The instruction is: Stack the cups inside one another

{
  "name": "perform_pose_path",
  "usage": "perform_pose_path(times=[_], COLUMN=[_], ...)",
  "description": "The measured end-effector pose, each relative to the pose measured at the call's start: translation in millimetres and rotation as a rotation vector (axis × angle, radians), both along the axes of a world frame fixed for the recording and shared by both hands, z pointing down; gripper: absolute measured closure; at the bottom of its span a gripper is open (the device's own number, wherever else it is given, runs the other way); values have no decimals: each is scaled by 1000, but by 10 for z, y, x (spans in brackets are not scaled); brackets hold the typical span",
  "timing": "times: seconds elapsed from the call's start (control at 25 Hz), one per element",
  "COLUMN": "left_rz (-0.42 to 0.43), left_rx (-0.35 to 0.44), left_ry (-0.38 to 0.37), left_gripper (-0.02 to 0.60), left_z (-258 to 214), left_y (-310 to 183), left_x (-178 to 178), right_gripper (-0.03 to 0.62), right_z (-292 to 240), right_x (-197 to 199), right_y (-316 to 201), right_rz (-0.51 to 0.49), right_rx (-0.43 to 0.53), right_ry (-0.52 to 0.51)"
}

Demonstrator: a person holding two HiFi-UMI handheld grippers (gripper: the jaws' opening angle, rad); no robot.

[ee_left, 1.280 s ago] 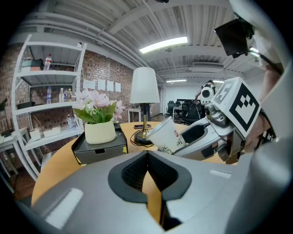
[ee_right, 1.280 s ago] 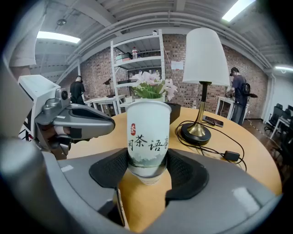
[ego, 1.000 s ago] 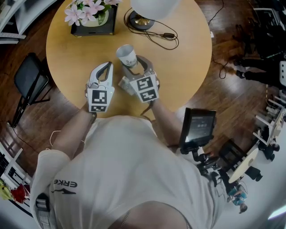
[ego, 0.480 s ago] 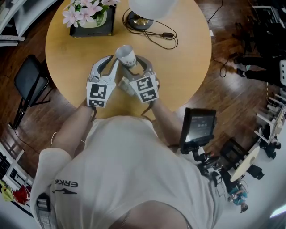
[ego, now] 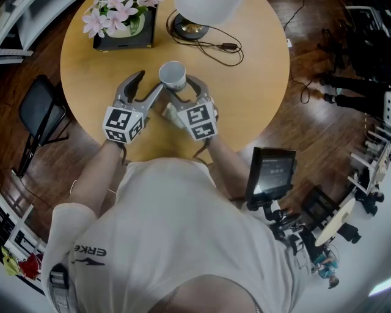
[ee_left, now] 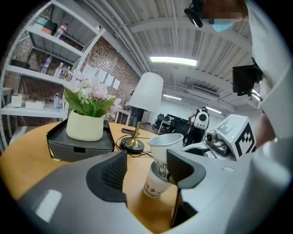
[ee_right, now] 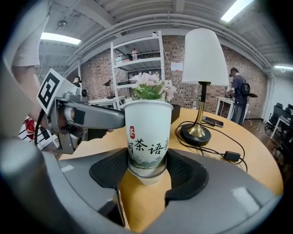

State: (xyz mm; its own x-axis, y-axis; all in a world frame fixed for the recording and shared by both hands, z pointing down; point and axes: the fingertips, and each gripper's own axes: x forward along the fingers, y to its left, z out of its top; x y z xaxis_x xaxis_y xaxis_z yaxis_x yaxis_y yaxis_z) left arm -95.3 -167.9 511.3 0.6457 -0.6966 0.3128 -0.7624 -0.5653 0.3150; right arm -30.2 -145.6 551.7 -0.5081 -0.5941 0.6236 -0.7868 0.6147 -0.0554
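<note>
White T-shirt — grey hand-held grippers with black-and-white marker cubes.

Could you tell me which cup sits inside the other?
The upper cup, whose white rim stands highest; the lower cup wraps round its base.

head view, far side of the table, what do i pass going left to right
flowers → lamp → cable

Bright, even indoor light. Ceiling strips above the lamp blow out white. Both gripper views show fisheye bend and dark corners. Body of the left gripper is soft-focus below the lamp. Print on the cup left of the lamp is sharp.
</note>
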Motion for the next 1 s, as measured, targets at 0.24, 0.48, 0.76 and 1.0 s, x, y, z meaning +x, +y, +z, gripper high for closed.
perform_pose_path(times=[0.24,0.48,0.76,1.0], left_rz=[46,107,236,248], left_rx=[40,112,193,201], left_ry=[-8,-67,-155,-167], left_gripper=[308,338,341,342], left_z=[-92,-157,-174,-173], left_y=[60,173,301,284], left_x=[92,197,372,406], right_gripper=[316,316,321,321], right_z=[-4,-12,-11,-12], right_x=[20,21,9,58], right_y=[-6,-5,-7,-26], right_rz=[3,3,-4,-13], right_rx=[1,-1,-2,-3], right_ry=[5,17,25,75])
